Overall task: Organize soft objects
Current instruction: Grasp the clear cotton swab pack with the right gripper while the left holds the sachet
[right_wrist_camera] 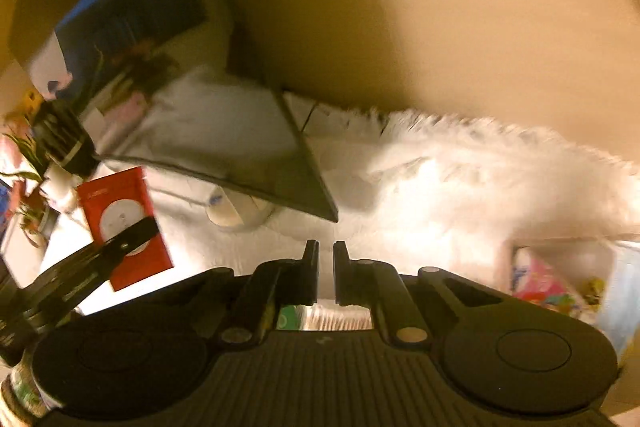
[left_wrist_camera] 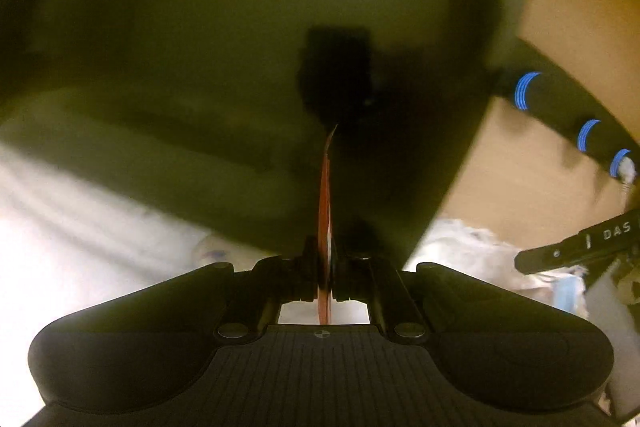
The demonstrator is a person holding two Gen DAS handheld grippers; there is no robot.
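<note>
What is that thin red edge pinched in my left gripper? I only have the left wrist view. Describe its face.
Observer: The right wrist view shows it flat-on. It is a flat red packet with a white round print on its face, clamped in the left gripper.
Operator: Now report the right gripper. All I get is its side at my frame's edge.
Observer: The right gripper is shut, with nothing between its jaws.
</note>
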